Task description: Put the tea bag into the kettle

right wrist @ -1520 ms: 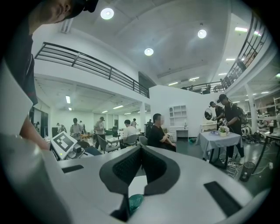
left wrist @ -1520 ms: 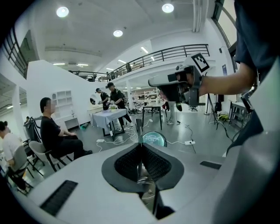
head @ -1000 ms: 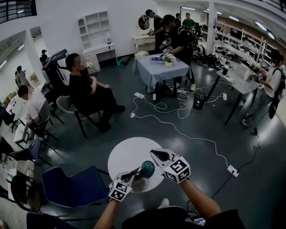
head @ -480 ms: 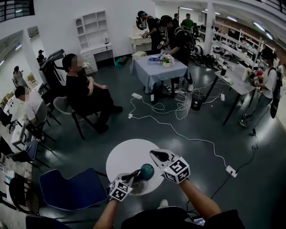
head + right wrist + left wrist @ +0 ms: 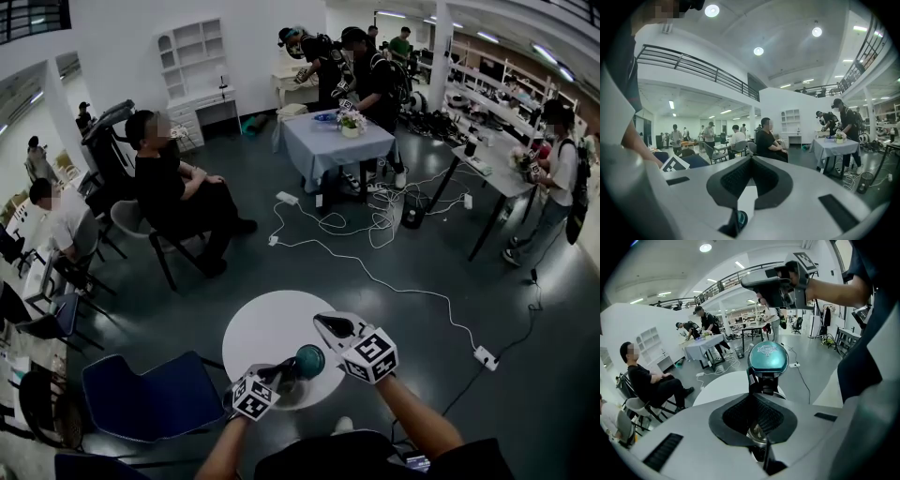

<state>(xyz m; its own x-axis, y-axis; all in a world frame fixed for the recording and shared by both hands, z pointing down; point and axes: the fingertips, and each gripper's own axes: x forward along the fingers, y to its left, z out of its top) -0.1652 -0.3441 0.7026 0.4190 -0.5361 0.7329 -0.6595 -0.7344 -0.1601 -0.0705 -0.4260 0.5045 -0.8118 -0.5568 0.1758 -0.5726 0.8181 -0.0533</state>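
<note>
kettle (image 5: 307, 359), teal lid (image 5: 768, 357) on, is pinched by left gripper (image 5: 750, 397); right gripper (image 5: 750, 158) clenched, empty.

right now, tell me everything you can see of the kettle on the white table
The kettle stands upright at the near edge of the round white table. Its top is a glossy teal dome with a faint printed emblem, carried on a black neck bearing a small label. Below that a shiny metal rim shows, with something brownish inside that I can't identify. The left gripper reaches it from the person's side, jaw tips together at the black neck; whether they pinch it is unclear.
</note>
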